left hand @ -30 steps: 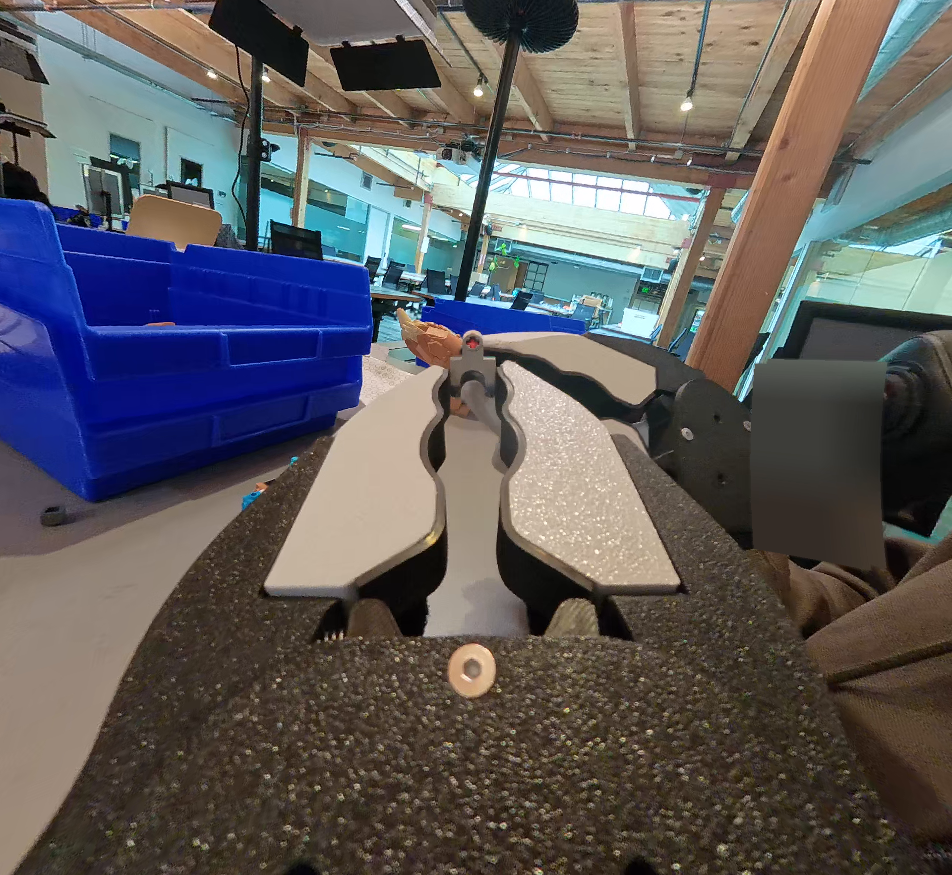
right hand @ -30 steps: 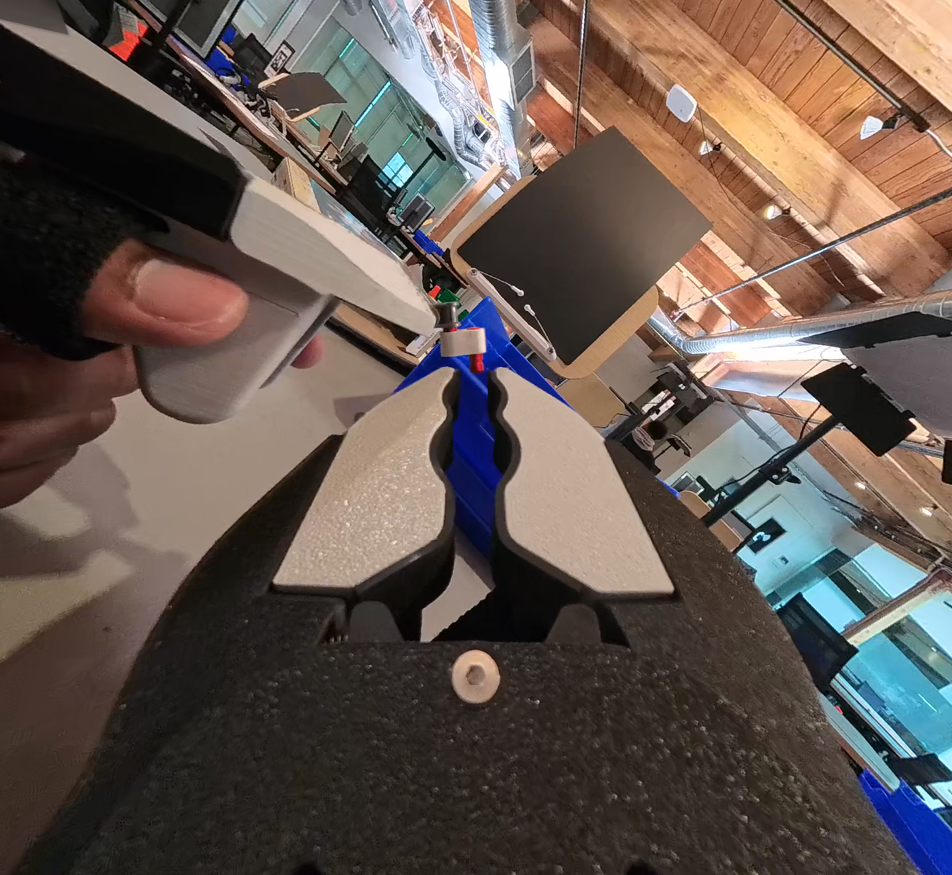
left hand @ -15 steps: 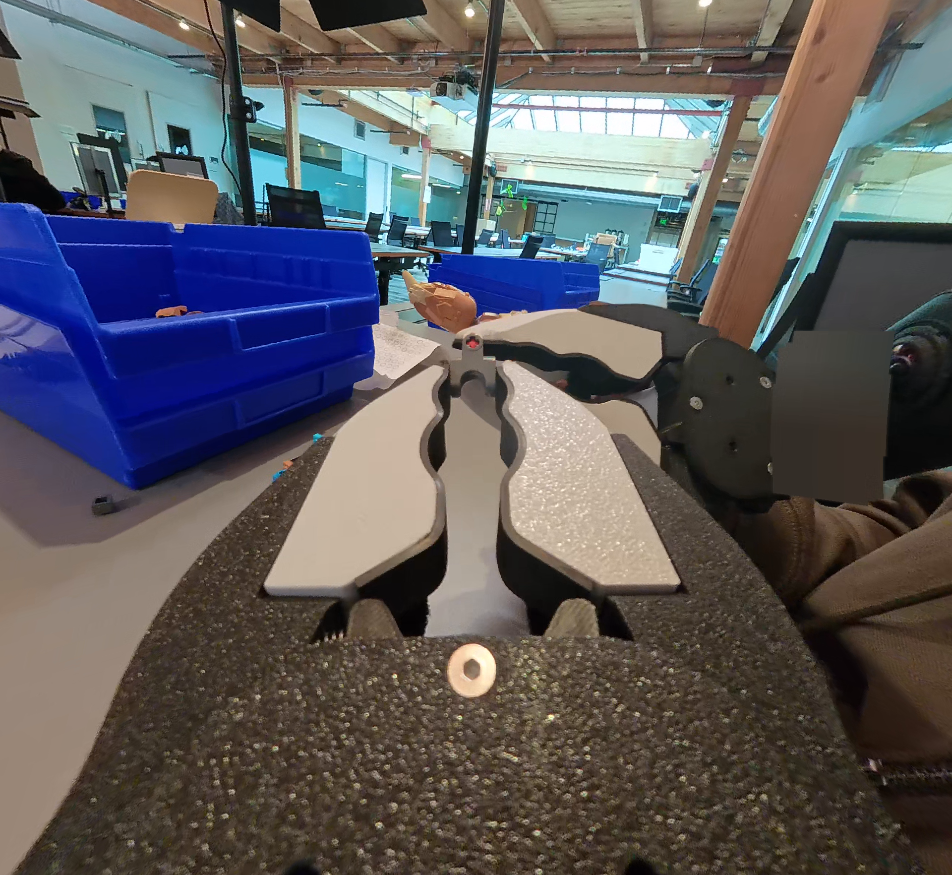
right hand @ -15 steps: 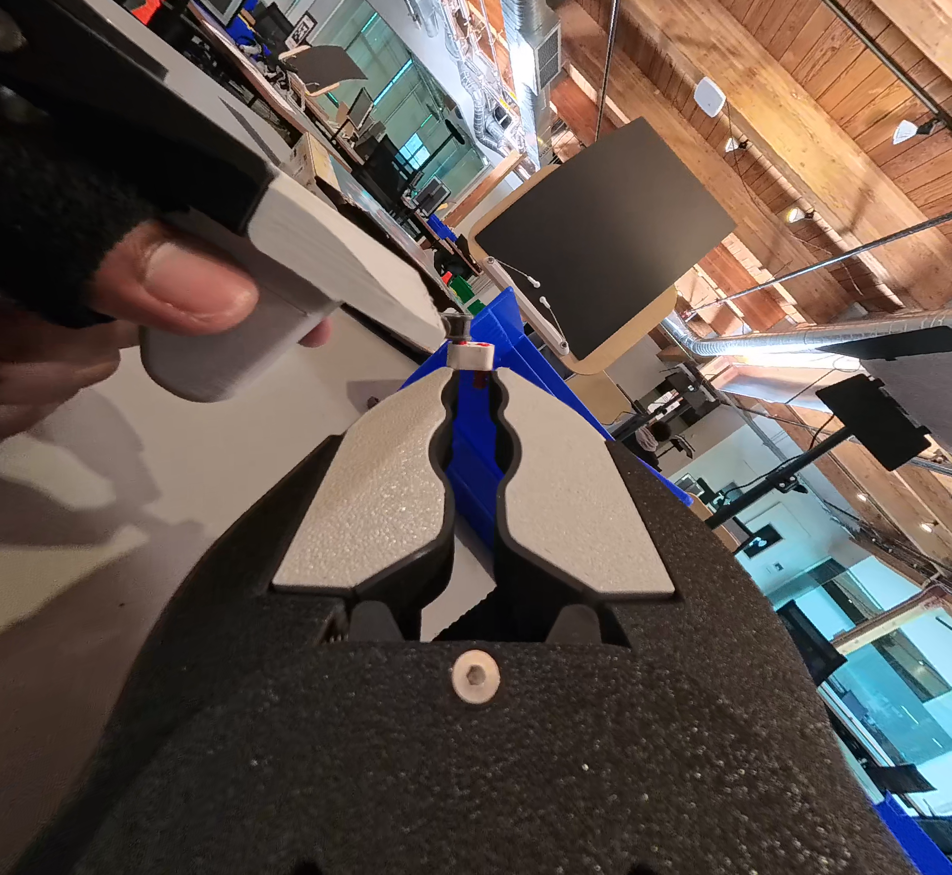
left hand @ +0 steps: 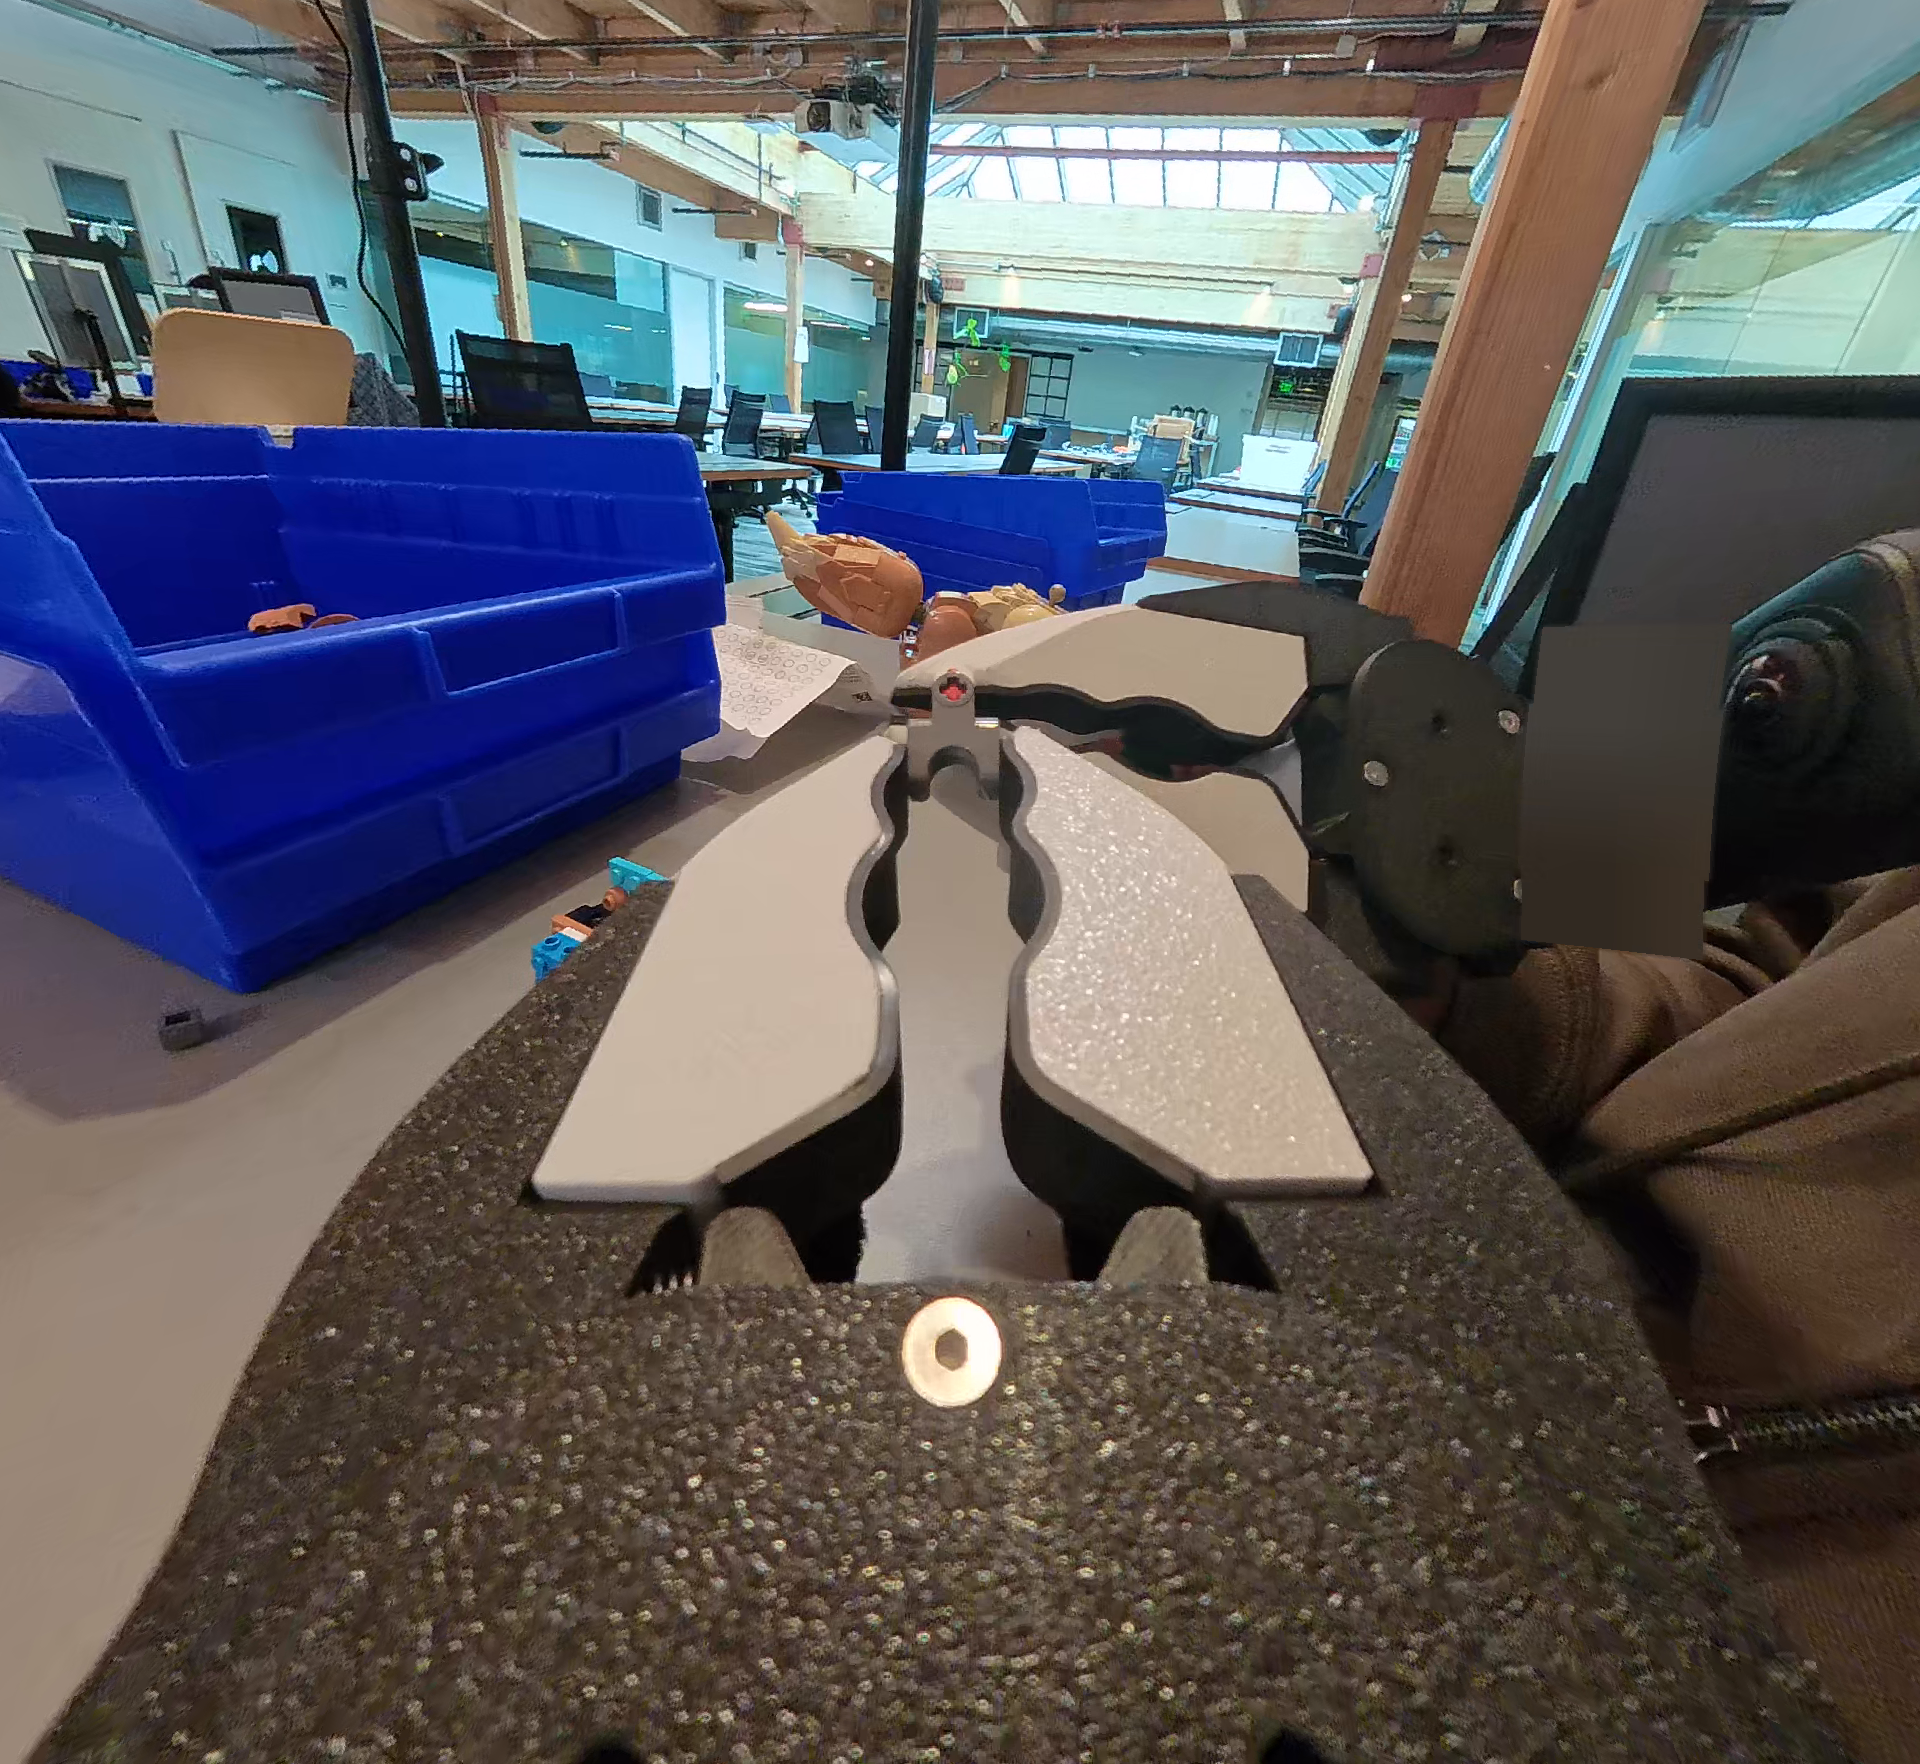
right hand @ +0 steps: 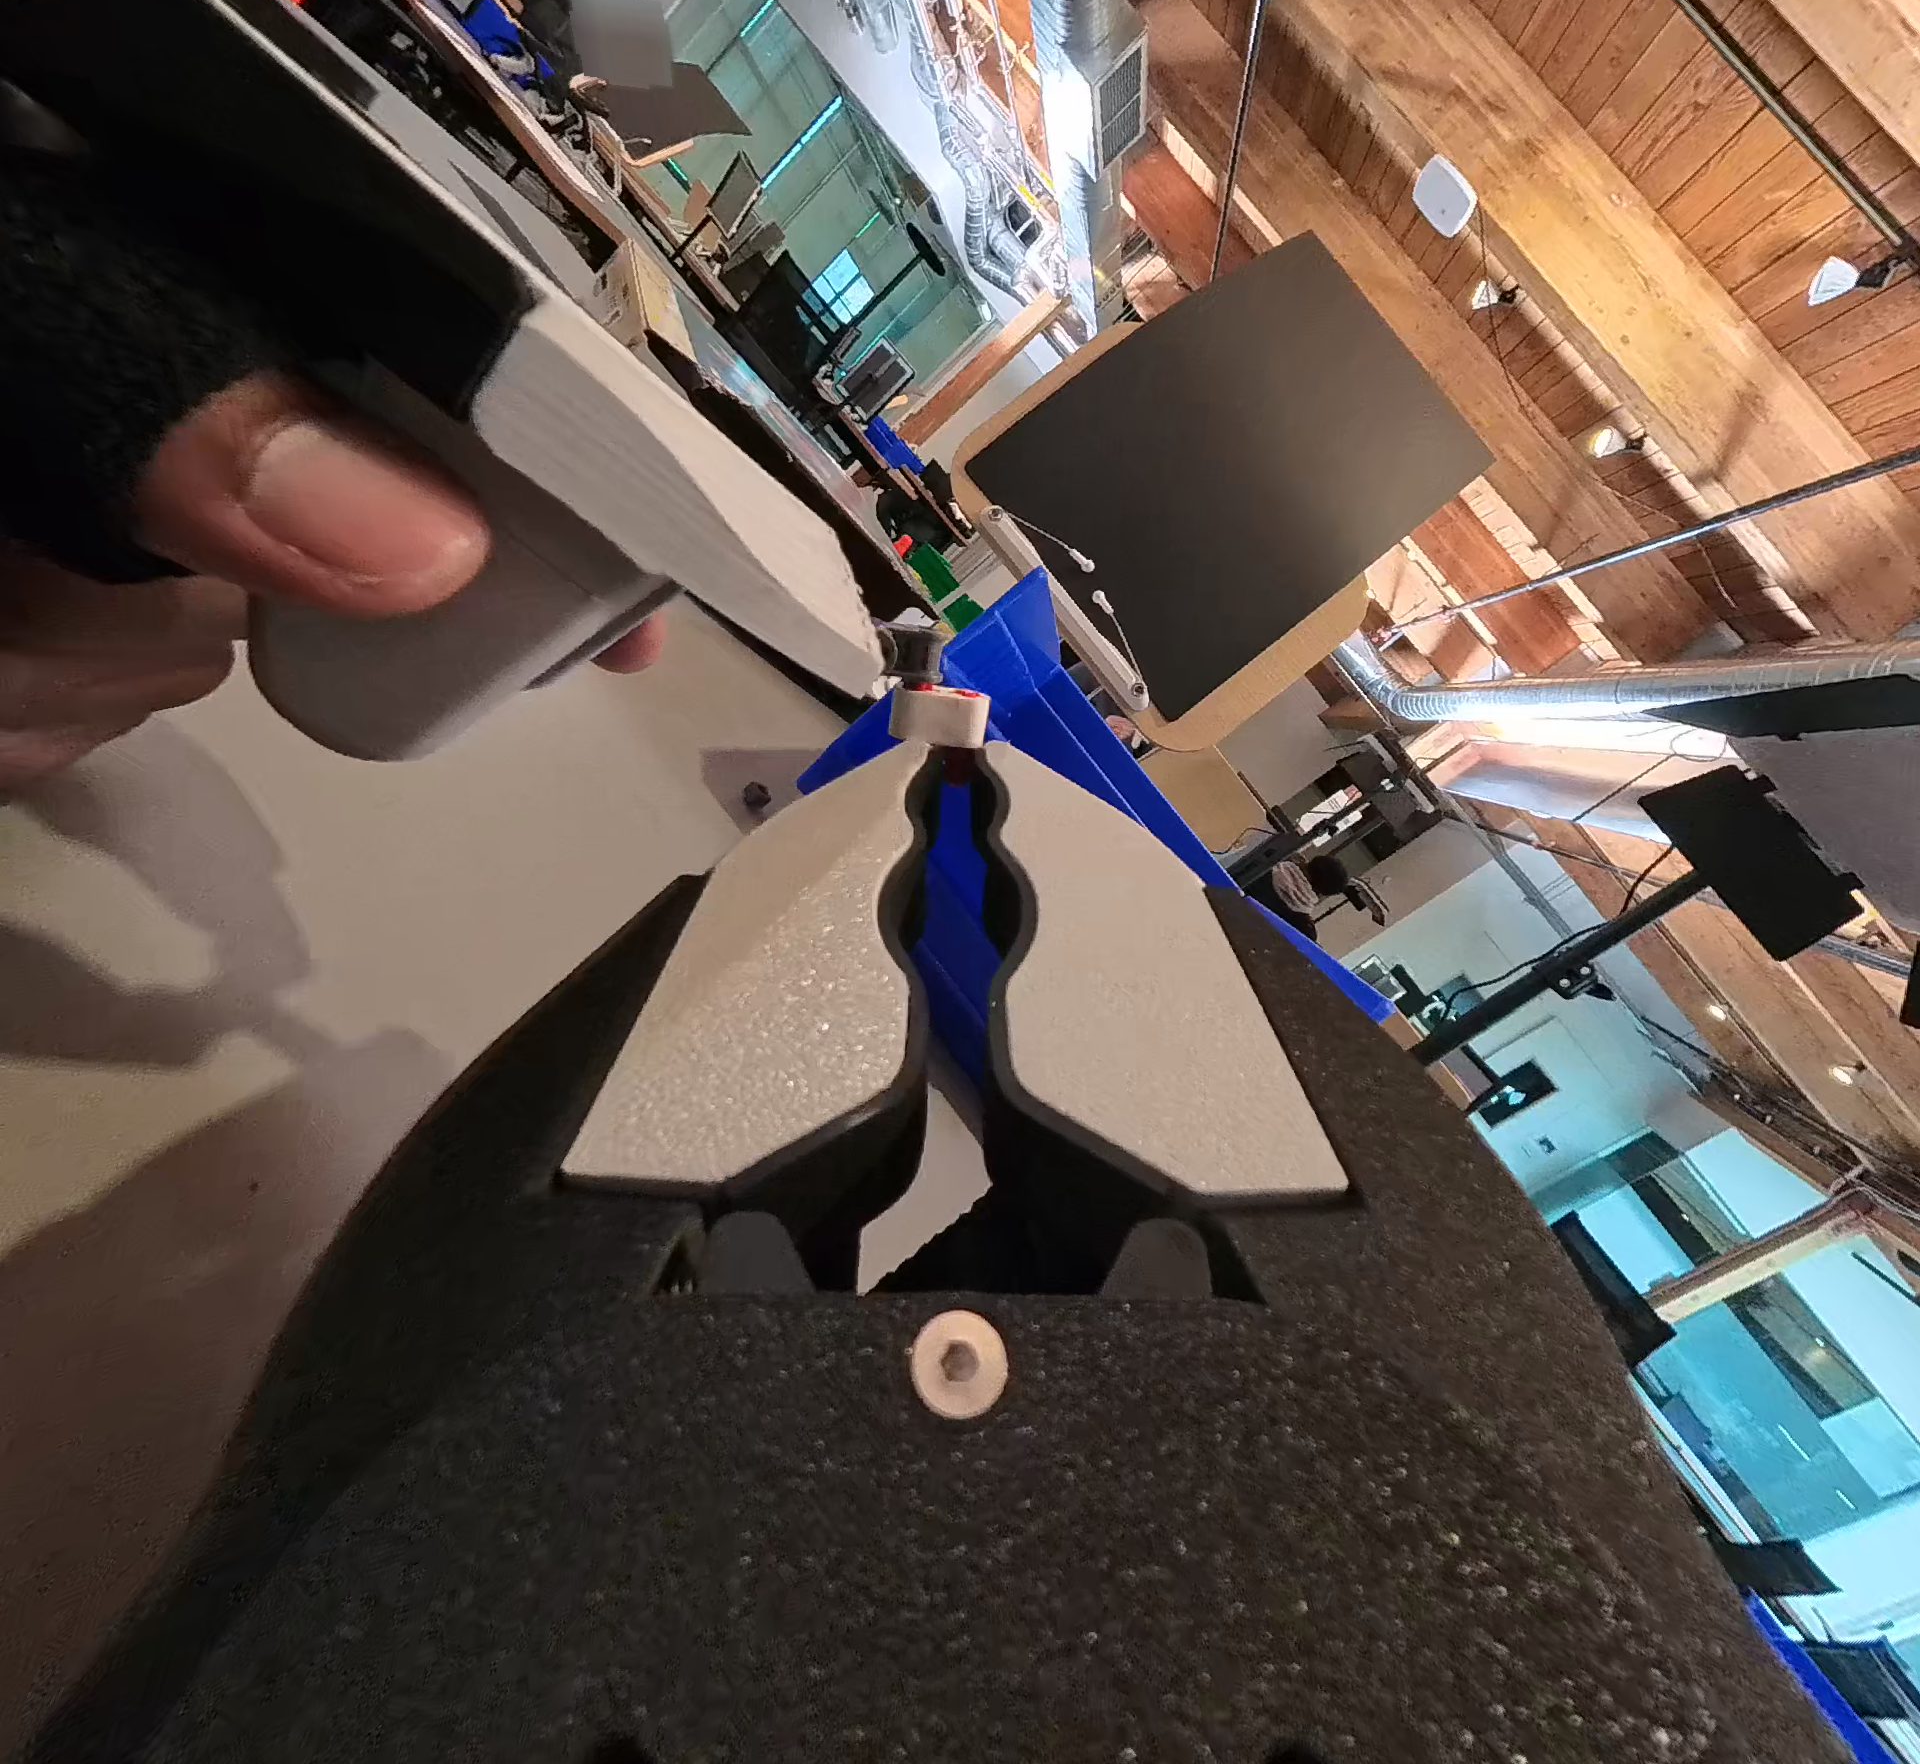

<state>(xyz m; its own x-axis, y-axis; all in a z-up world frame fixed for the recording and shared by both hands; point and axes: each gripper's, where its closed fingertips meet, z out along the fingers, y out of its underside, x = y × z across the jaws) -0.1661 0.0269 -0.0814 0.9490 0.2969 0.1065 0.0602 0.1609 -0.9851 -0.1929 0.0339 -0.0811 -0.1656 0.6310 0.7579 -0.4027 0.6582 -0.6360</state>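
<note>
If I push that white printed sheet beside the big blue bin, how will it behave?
The sheet looks thin and lies wavy, so probably floppy and very light. On the smooth grey table it would likely slide or buckle rather than move as one.
</note>
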